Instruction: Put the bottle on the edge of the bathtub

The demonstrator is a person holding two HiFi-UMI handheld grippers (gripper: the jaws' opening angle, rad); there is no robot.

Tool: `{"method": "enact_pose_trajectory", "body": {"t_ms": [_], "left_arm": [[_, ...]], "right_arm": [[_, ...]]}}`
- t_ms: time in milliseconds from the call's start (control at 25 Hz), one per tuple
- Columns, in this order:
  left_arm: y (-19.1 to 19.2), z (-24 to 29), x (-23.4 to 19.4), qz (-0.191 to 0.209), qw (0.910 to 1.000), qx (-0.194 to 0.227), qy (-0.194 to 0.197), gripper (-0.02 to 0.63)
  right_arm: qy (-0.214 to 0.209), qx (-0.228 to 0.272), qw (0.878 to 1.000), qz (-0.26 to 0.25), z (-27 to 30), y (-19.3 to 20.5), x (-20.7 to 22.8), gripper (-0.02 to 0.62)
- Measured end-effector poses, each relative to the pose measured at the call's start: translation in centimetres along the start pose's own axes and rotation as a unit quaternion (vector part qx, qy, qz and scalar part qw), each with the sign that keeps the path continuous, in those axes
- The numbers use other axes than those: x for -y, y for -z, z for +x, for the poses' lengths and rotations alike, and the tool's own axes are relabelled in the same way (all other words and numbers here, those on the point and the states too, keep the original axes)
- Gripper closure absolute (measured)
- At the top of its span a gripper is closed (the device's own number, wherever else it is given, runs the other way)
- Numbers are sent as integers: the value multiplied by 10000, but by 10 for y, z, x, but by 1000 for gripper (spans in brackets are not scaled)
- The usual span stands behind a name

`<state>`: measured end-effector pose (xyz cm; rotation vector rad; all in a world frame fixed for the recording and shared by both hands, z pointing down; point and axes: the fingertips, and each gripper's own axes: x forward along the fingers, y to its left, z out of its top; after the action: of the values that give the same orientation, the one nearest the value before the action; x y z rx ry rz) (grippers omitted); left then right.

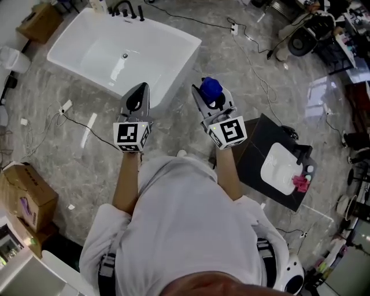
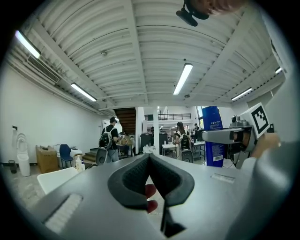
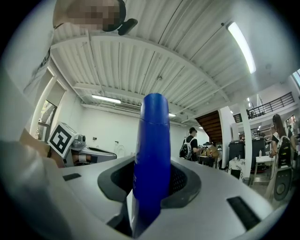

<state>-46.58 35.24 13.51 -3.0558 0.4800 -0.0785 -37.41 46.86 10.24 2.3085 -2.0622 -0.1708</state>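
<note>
**Q:** Entry, near end first. What do you have at the body?

**Op:** On my head view, the person's white shirt [image 1: 185, 219] fills the bottom of the frame, with both forearms reaching forward. The left gripper [image 1: 141, 88] and the right gripper [image 1: 213, 99] are side by side and level, each with its marker cube nearest the body.

**Q:** Jaw states?

**Op:** In the left gripper view I read the dark pads meeting at their tips, so it is clenched with nothing in it. The right gripper is grasping the blue bottle [image 3: 151, 154]. Its pads press on both sides of the body, and the bottle stands upright with its cap above the jaws.

**Q:** Where is the bottle relative to the target?

**Op:** It is in the air over the grey marble floor [image 1: 231, 58], in front of the person. It is short of the white bathtub [image 1: 173, 32] and not touching it. The tub's near corner lies just beyond the two grippers, closer to the left one.

**Q:** Surroundings, moving outward?

**Op:**
- A cardboard box [image 1: 26, 196] sits low on the left.
- To the right is a black panel [image 1: 260, 139] carrying a white moulded piece [image 1: 279, 167], with a pink object [image 1: 300, 183] at its edge.
- Cables [image 1: 263, 87] trail across the floor.
- Black tap fittings [image 1: 127, 10] stand on the tub's far rim.
- Farthest out, the left gripper view shows a person with a backpack [image 2: 110, 138] near a staircase [image 2: 125, 117], under ceiling strip lights [image 2: 183, 78].
</note>
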Motion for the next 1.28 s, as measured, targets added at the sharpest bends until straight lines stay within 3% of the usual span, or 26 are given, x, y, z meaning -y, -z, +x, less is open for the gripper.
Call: {"method": "enact_pose_trajectory", "body": {"t_ms": [280,480,920,1280], "left_arm": [[15,40,47,141,9996,-250,62,611],[21,76,55,256,9990,-362,97,611],[41,233,2,-5,9993,-314,-201,611],[36,361,-76,7,9986,-242,-480,611]], "right_arm": [[-99,-162,9998,61,-26,24,53,463],[-70,-198,9996,167,-21,38,87,462],[-104,-297,9992,233,79,68,216,462],[-577,-393,9970,323,206,88,306,462]]}}
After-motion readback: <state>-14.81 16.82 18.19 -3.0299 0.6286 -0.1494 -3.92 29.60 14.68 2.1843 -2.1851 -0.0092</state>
